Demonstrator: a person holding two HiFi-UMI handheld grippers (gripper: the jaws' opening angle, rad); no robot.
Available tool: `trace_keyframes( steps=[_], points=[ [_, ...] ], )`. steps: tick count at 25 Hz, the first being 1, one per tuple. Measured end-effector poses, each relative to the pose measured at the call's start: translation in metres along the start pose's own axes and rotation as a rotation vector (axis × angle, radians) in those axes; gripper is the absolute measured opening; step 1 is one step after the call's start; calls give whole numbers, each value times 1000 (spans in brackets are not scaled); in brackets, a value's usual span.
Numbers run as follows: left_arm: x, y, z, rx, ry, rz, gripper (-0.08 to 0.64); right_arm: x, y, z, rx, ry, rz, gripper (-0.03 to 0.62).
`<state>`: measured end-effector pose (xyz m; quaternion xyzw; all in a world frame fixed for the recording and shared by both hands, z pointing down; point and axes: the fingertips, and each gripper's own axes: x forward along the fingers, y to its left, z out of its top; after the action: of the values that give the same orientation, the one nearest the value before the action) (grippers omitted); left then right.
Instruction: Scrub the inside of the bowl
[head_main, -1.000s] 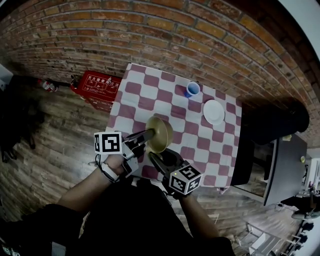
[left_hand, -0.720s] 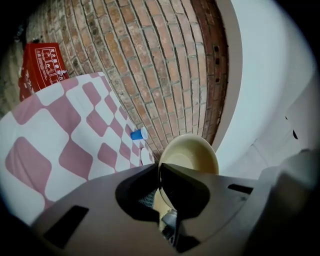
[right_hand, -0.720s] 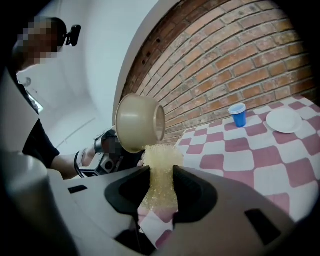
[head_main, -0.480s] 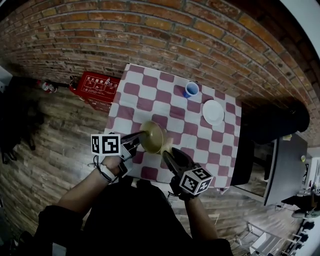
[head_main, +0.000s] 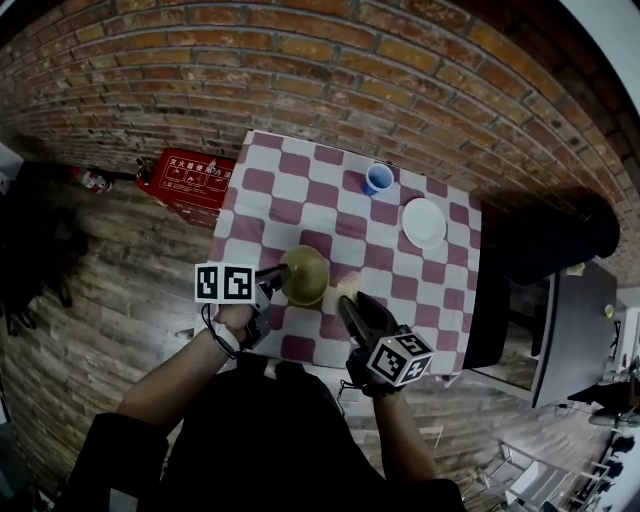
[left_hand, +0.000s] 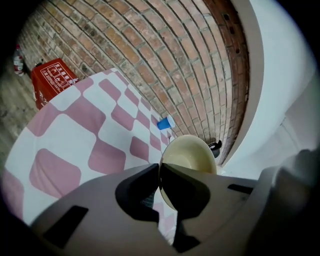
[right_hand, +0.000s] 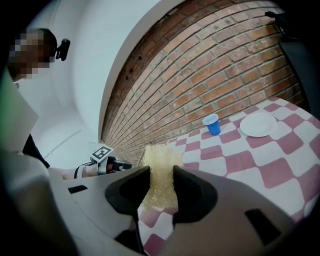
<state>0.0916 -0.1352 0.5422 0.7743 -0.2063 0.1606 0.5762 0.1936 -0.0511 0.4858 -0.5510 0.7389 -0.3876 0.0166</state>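
bowl (left_hand: 194, 152) rim behind left tongs (left_hand: 159, 168), probably clamped

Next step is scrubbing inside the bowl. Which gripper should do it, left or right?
Right. The right gripper is shut on the sponge, which sits just beside the bowl. The left gripper is clamped on the bowl's rim, steadying it, so it is not free.

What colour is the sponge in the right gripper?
Pale yellow; the sponge shows best in the right gripper view, clamped between the jaws.
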Motion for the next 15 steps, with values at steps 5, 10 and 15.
trace_keyframes(
  steps=[5,10,15],
  points=[
    [24,20,0,-15,34,65,28,-11,-16,2,40,-28,-51,155],
    [46,34,-1,1,68,128,28,-23,-27,-4,76,-48,-88,155],
    [62,38,1,66,102,182,28,-36,-36,-6,89,-70,-128,155]
  ],
)
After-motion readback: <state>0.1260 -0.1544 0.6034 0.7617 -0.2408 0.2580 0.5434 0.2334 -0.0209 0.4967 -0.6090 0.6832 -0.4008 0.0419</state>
